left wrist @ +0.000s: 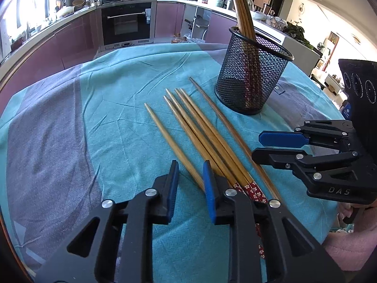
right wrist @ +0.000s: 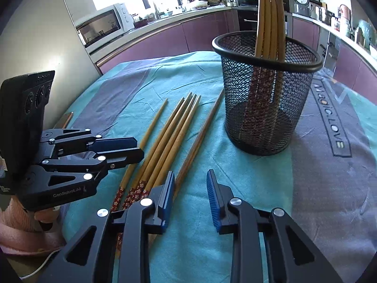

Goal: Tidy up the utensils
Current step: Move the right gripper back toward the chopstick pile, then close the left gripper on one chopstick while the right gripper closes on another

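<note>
On the worktop (left wrist: 106, 82) beside the cup (left wrist: 253, 73) — six chopsticks (left wrist: 200, 129); left gripper (left wrist: 189, 188) and right gripper (right wrist: 189, 193) jaws spread, pinching nothing.

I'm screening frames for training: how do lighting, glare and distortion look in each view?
Left wrist view: windows blown out at upper left, counters bowed by fisheye, chopsticks sharp. Right wrist view: window glare at the top, dark corner vignetting, mesh holder crisp.

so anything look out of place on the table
Yes: six loose chopsticks lie flat on the cloth beside the mesh cup, while others already stand inside it. One darker chopstick lies apart from the bunch.
</note>
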